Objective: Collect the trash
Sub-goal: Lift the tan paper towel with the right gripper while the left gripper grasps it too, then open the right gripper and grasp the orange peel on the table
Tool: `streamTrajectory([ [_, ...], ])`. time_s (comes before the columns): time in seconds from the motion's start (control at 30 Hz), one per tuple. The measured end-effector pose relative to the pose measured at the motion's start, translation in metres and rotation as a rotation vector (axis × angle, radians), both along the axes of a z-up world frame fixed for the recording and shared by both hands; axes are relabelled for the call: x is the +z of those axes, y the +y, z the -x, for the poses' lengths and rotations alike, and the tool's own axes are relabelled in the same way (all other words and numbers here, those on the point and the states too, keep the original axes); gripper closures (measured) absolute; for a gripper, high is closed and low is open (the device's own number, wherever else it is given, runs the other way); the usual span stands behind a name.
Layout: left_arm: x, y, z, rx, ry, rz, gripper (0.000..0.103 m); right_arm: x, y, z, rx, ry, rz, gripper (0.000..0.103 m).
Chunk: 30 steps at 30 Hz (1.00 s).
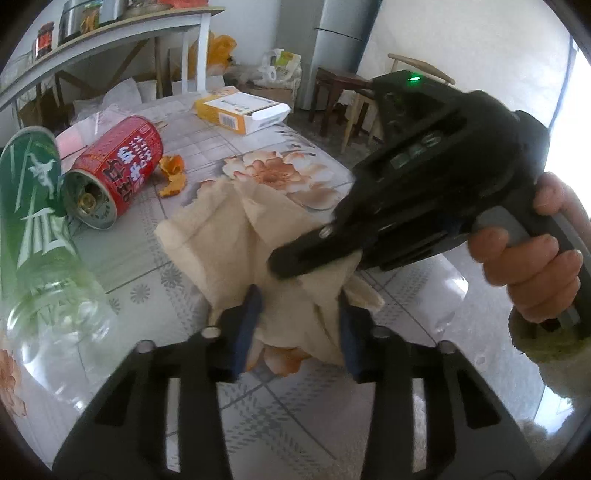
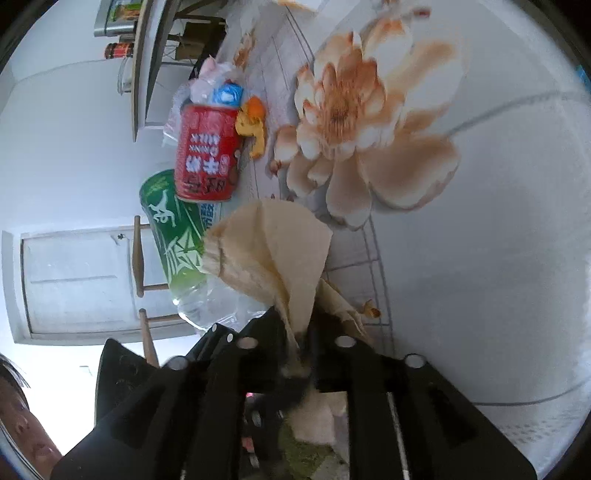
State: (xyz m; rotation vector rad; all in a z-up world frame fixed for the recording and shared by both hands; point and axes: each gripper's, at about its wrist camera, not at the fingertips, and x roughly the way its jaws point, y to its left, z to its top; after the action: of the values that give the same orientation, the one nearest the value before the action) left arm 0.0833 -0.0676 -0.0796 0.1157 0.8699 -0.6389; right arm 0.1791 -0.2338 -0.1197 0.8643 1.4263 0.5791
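A crumpled beige paper napkin (image 1: 236,236) lies on the flowered tablecloth (image 1: 288,173). My left gripper (image 1: 297,310) has its blue-padded fingers (image 1: 249,321) on either side of the napkin's near end, partly closed. My right gripper (image 1: 295,258) comes in from the right and is shut on the same napkin; in the right wrist view the napkin (image 2: 280,251) rises from between its closed black fingers (image 2: 299,332). A red milk can (image 1: 118,170) lies on its side at the left, beside a green-labelled plastic bottle (image 1: 33,221) and orange peel (image 1: 173,173).
A yellow and white carton (image 1: 240,109) lies at the table's far end. A shelf with jars (image 1: 92,33) stands at the left rear, wooden chairs (image 1: 340,96) and bags (image 1: 277,66) behind. Plastic bags (image 2: 210,85) lie past the can.
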Motion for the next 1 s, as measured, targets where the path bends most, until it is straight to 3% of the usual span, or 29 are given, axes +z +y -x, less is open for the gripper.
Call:
streamTrajectory([
  [0.1,0.000,0.005,-0.001,0.015,0.006,0.004,0.083,0.020,-0.011,-0.006,-0.026,-0.072,0.078,0.068],
  [0.27,0.001,0.007,0.001,0.023,0.003,0.007,0.088,0.063,-0.014,-0.025,-0.056,-0.247,0.231,0.066],
  [0.43,0.001,0.002,0.004,0.015,-0.008,0.000,0.091,0.086,0.020,-0.052,0.053,-0.420,0.398,0.066],
  [0.57,0.000,0.000,0.004,0.010,-0.010,0.002,0.091,0.082,0.066,-0.077,0.198,-0.525,0.560,0.066],
  [0.7,-0.001,0.002,0.004,0.007,-0.008,0.011,0.091,0.071,0.095,-0.092,0.293,-0.571,0.656,0.066],
  [0.8,-0.002,0.003,0.003,0.001,-0.011,0.013,0.091,0.063,0.107,-0.102,0.343,-0.580,0.674,0.066],
  [1.0,-0.004,0.007,0.002,-0.011,-0.012,0.023,0.091,0.058,0.109,-0.115,0.334,-0.552,0.653,0.073],
])
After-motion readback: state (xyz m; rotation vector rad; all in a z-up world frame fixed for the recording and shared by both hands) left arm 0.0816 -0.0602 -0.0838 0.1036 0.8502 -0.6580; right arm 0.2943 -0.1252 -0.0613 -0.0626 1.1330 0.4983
